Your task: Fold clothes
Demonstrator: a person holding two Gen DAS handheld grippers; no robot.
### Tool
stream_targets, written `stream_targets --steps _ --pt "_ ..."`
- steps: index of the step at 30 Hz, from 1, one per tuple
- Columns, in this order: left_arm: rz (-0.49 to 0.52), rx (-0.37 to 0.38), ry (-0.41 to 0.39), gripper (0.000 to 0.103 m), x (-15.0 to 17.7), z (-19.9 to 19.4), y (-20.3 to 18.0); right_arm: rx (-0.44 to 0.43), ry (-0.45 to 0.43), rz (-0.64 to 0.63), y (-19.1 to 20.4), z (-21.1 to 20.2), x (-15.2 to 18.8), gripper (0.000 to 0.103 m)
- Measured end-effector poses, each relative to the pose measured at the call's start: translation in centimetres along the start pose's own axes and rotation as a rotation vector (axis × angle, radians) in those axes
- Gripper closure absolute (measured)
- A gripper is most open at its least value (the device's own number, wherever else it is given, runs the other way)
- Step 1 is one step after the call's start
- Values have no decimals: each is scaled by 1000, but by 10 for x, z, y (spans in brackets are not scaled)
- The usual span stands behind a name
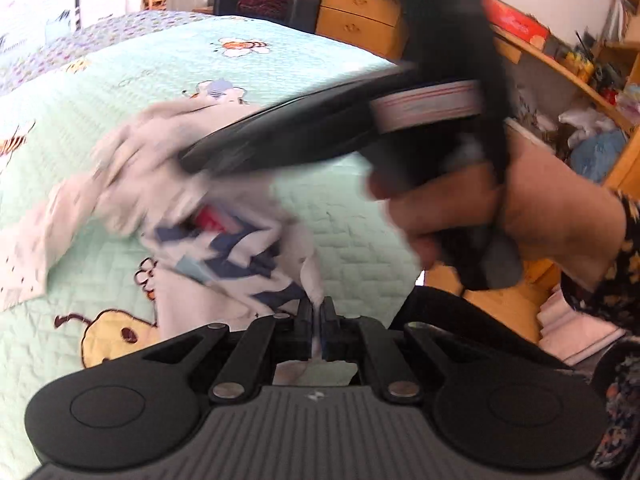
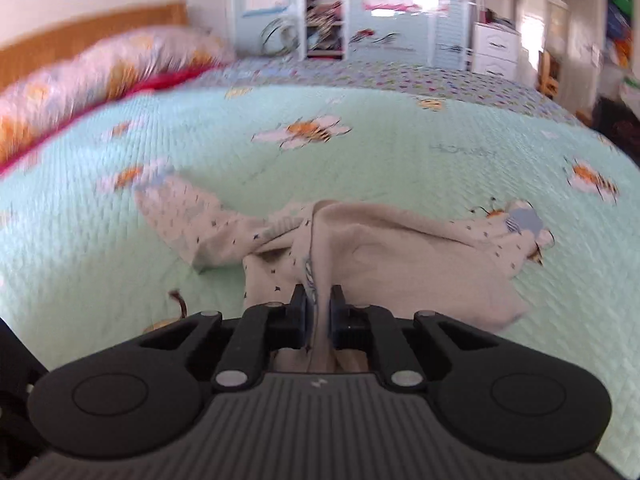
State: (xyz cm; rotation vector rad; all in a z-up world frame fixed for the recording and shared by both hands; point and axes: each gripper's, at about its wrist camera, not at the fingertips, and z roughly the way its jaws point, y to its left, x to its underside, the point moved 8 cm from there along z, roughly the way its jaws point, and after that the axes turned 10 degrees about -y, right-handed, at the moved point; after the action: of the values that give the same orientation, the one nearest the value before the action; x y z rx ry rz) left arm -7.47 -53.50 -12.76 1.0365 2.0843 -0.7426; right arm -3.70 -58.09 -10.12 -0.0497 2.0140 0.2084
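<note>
My left fingers [image 1: 318, 312] are pinched tight on a fold of one garment [image 1: 224, 240], white with blue stripes and a red patch, lifted off the bed [image 1: 120, 80]. My right fingers [image 2: 318, 304] are narrow and clamp a ridge of the same pale speckled garment [image 2: 360, 248]; its two sleeves trail left and right across the mint quilt. In the left view I see one hand [image 1: 520, 208] gripping the right gripper [image 1: 320, 132]. Beyond the bed stand one wooden dresser [image 1: 360, 12] and one pillow [image 2: 100, 68].
</note>
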Motion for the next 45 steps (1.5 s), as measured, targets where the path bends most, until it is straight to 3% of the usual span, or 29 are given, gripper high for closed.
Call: stream_targets --steps 5,7,8,11,12,14,17,22,25,28,30,32,35,38,41,43,45 --pt "-218 43 -88 99 -15 -22 37 -19 -89 437 -68 -42 3 95" --pt "-327 22 -116 98 -19 -22 58 -6 -110 583 -98 -56 13 97" --pt "-369 -7 -117 97 -21 -19 68 35 -111 617 -111 -60 20 103" --pt "-445 -70 -105 95 -21 -13 89 170 -93 661 -140 -69 44 103" --pt "-464 -71 -102 89 -20 -15 93 197 -84 667 -145 -71 51 103" --pt "-495 -52 -98 65 -19 -20 102 240 -60 659 -151 -74 62 103" --pt "-539 -115 -111 54 -21 -15 112 264 -24 634 -153 -72 76 103" --pt "-691 -192 -117 51 -19 -8 129 239 -19 669 -152 -69 88 103" --pt "-823 -158 -137 50 -22 6 138 214 -26 696 -151 -69 88 103" --pt "-878 -133 -154 53 -31 24 144 202 -25 719 -151 -69 90 103" --pt "-886 -149 -148 90 -38 33 147 199 -26 736 -151 -70 93 103" --pt "-879 -170 -153 93 -47 35 148 194 -30 751 -151 -71 94 101" --pt "-756 -227 -268 94 -84 5 148 188 -44 763 -151 -75 90 93" --pt "-684 -233 -409 94 -124 -44 150 177 -65 736 -148 -79 82 74" --pt "-595 -233 -527 94 -155 -100 145 145 -50 697 -140 -73 74 74" --pt "-536 -255 -557 94 -160 -131 138 114 -38 673 -130 -67 68 74" --pt "-518 -259 -529 94 -147 -145 133 83 -35 639 -118 -59 59 74"
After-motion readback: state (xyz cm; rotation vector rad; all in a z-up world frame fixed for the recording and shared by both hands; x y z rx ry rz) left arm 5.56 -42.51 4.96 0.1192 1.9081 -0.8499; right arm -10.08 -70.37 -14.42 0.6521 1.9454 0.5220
